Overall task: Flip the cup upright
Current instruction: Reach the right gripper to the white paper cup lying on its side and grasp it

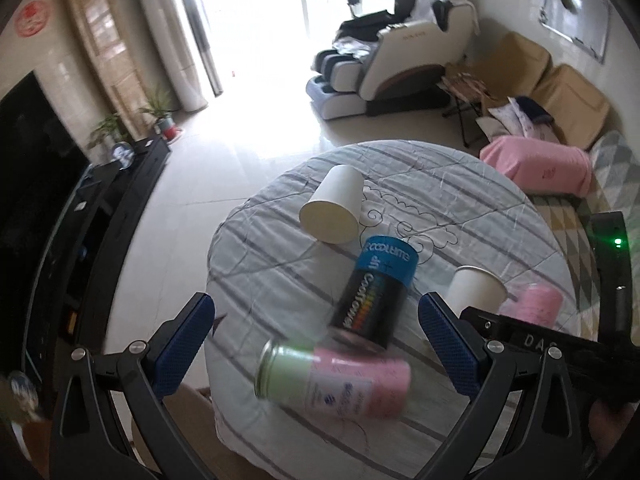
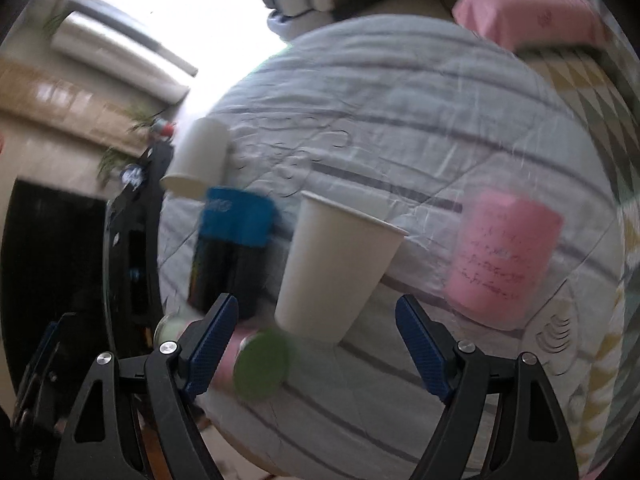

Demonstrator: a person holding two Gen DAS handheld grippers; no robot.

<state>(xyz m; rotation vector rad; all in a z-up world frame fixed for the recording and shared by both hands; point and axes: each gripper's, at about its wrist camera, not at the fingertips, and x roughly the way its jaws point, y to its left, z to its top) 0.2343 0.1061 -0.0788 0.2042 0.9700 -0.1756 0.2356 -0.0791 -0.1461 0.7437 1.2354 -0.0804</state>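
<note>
Landmark: blue-black can [image 1: 372, 292], glossy cylinder, lay flat mid-table on striped quilted cloth [image 1: 460, 200].

1 white paper cup [image 1: 334, 210], smooth taper, lay on its side just beyond can, mouth toward camera; likely the flip target.

2nd paper cup [image 2: 340, 268] stood mouth-up right of can.

Left gripper [image 1: 316, 344] spread wide, empty.

Right gripper [image 2: 316, 350] spread wide, empty, near 2nd cup.

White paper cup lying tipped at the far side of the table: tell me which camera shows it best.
Left wrist view. The white paper cup lying tipped is sharp and whole there, its open mouth facing the camera. The right wrist view shows it small, blurred, near the cloth-covered table's left edge.
</note>
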